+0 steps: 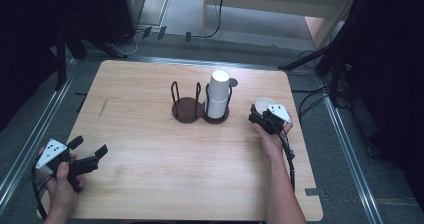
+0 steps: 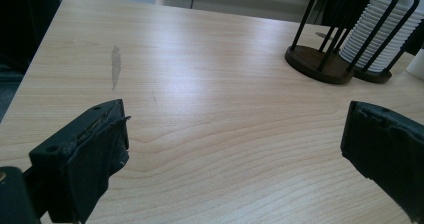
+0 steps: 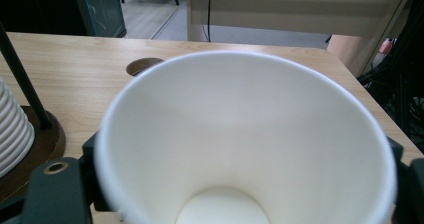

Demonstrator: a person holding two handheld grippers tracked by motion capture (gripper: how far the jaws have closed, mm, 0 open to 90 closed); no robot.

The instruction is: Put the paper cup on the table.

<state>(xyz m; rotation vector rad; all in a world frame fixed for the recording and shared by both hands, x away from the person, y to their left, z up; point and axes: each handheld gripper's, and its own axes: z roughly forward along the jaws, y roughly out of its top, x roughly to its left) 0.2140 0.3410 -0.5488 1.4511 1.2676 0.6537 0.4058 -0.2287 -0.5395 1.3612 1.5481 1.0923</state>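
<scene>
**White paper cup upright between right gripper's jaws**

Single white paper cup point(image 3: 245, 134), plain and empty, mouth up, rim round and undented. It sits between the jaws of the right gripper point(image 1: 263, 115), one on each flank. Whether the pads press on the wall can't be told. From above, its rim point(image 1: 264, 104) shows just past the gripper body.
</scene>
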